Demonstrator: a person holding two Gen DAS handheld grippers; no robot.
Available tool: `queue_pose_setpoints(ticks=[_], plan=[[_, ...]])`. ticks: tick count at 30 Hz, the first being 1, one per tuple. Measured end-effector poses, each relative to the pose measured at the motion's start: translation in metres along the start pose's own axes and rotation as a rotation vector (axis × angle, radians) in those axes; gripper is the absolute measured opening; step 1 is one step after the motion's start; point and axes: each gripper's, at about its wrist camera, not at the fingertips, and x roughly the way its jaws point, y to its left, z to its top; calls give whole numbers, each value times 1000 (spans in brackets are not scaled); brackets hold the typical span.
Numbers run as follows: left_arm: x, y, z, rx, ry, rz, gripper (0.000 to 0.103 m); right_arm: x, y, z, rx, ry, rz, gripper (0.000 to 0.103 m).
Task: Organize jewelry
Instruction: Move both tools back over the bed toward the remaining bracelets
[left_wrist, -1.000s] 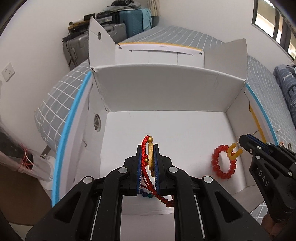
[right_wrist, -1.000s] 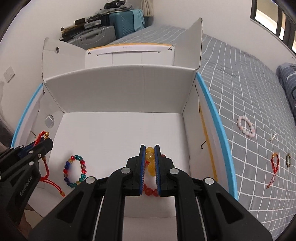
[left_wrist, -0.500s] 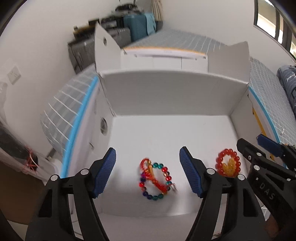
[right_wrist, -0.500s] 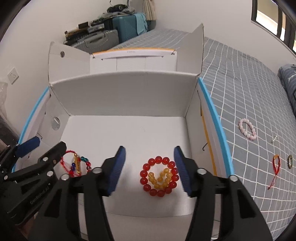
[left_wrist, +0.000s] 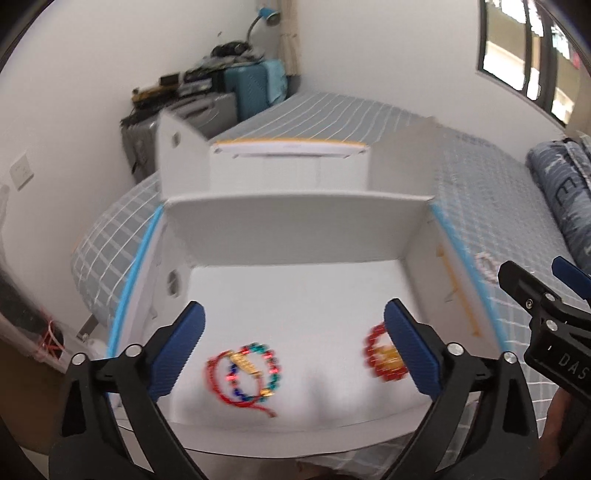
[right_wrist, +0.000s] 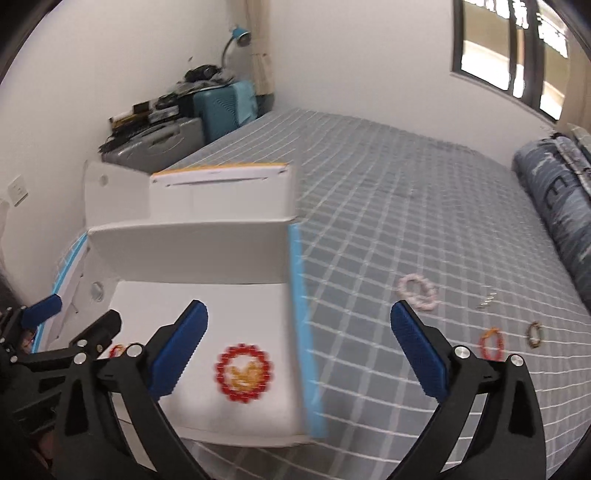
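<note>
A white cardboard box (left_wrist: 295, 229) stands open on the bed. Inside lie a red cord bracelet with a multicolour bead bracelet (left_wrist: 242, 373) at the left, and a red bead bracelet around a yellow one (right_wrist: 243, 373) at the right, also in the left wrist view (left_wrist: 382, 360). My left gripper (left_wrist: 293, 349) is open and empty above the box floor. My right gripper (right_wrist: 299, 356) is open and empty, over the box's right wall. On the bedspread lie a pink bead bracelet (right_wrist: 417, 291), a red cord bracelet (right_wrist: 491, 343) and a dark bracelet (right_wrist: 535, 334).
The grey checked bedspread (right_wrist: 406, 206) stretches to the right. A folded blue quilt (right_wrist: 554, 206) lies at the far right. Suitcases (right_wrist: 192, 122) stand against the back wall. A small silver item (right_wrist: 485, 301) lies near the pink bracelet.
Both grippers opened, dropping their bracelets into the box, then rose. The right gripper has swung right toward the bedspread.
</note>
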Motion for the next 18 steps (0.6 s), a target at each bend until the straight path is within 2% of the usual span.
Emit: queue_pose_setpoints(ticks=[7, 18], plan=[[-16, -92, 14, 93, -42, -110, 97, -24, -95, -1, 60, -27, -127, 95], [-4, -245, 13, 243, -29, -250, 97, -30, -253, -21, 219, -10, -262, 95]])
